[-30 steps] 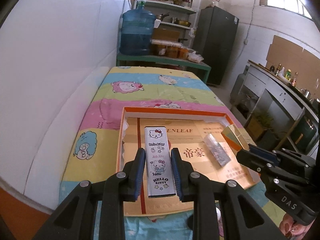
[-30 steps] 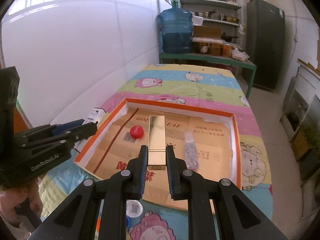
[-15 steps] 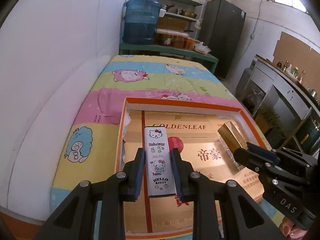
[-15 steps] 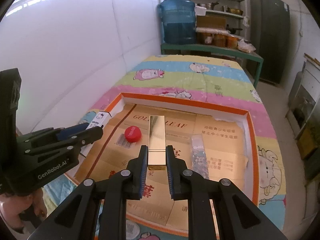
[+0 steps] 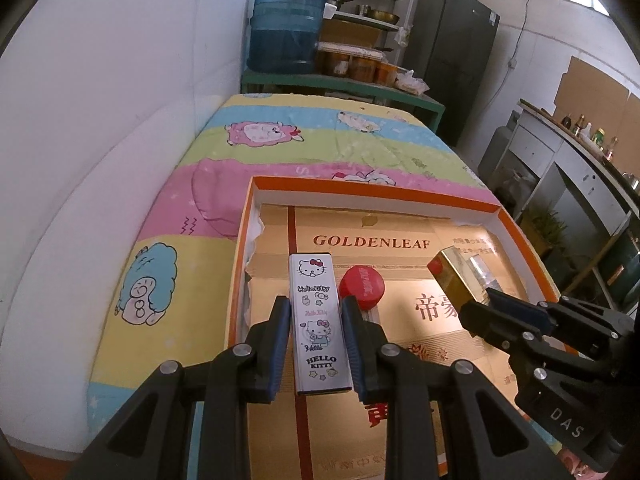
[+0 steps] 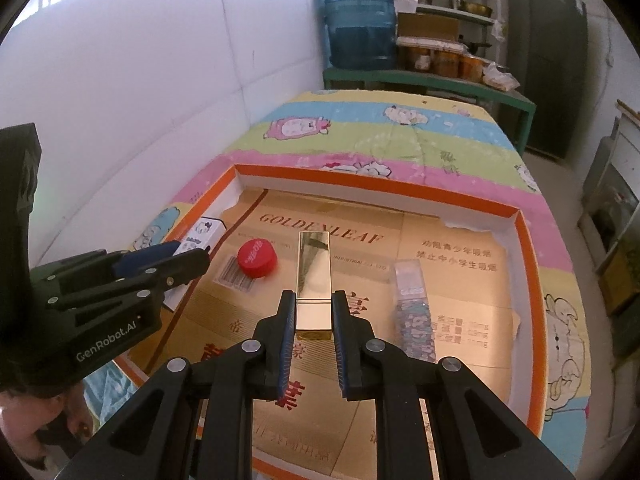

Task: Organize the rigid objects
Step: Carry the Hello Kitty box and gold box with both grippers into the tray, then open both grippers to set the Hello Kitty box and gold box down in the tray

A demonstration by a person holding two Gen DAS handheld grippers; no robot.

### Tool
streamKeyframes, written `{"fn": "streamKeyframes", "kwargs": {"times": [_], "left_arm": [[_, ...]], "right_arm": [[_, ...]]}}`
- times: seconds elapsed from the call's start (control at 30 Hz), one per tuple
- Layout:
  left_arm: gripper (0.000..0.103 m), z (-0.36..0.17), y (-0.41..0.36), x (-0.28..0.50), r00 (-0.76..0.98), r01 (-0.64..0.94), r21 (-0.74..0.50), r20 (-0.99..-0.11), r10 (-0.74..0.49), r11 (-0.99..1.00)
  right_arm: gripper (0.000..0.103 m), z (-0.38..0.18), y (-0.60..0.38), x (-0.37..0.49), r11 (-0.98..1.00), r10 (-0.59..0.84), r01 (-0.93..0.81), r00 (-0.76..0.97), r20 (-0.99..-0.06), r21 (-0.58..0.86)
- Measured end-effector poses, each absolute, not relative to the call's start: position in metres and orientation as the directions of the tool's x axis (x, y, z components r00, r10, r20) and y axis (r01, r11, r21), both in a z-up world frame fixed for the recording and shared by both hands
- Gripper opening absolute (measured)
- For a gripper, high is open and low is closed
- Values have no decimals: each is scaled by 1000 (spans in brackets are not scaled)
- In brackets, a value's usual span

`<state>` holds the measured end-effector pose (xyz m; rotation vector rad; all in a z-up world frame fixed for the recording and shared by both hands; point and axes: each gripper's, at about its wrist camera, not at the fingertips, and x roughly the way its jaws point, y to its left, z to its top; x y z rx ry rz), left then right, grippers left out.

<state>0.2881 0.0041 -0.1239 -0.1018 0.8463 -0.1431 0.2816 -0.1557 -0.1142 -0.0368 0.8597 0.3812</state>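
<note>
My left gripper (image 5: 315, 320) is shut on a silver Hello Kitty box (image 5: 317, 318) and holds it over the left side of the orange-rimmed tray (image 5: 376, 187). My right gripper (image 6: 314, 318) is shut on a shiny gold box (image 6: 314, 278) and holds it over the tray's (image 6: 372, 184) middle. A red bottle cap (image 5: 362, 286) lies on the tray's gold cardboard liner, just right of the Hello Kitty box; it also shows in the right wrist view (image 6: 257, 258). A clear glittery box (image 6: 412, 304) lies in the tray to the right of the gold box.
The tray sits on a table covered with a striped cartoon cloth (image 5: 320, 136). A white wall (image 5: 120, 120) runs along the left. A blue water jug (image 5: 286, 26) and shelves stand at the back. The right gripper's body (image 5: 560, 340) crosses the tray's right side.
Both grippers have moved forward and lower over the tray, each still holding its box. The red cap has come into the left wrist view beside the Hello Kitty box.
</note>
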Motion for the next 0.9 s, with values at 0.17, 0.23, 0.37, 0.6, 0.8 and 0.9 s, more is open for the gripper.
{"fn": "streamKeyframes", "kwargs": {"times": [0.17, 0.23, 0.37, 0.6, 0.8, 0.9], "left_arm": [[27, -132, 4, 292, 635, 87, -155, -752, -175, 984], [27, -135, 4, 295, 626, 89, -164, -758, -184, 982], [27, -140, 5, 296, 615, 90, -171, -765, -190, 981], [27, -140, 3, 293, 619, 98, -160, -763, -186, 982], [36, -139, 6, 294, 621, 96, -164, -761, -188, 982], [51, -134, 6, 291, 638, 98, -155, -748, -182, 983]], "right_arm": [[18, -122, -153, 284, 931, 311, -345, 574, -758, 120], [18, -124, -153, 286, 930, 311, -346, 568, -762, 121], [18, -128, -151, 287, 929, 310, -350, 559, -769, 120], [18, -138, -150, 290, 929, 308, -350, 539, -784, 125], [19, -141, -149, 290, 927, 311, -351, 534, -786, 128], [20, -139, -150, 288, 928, 310, -351, 538, -784, 126]]}}
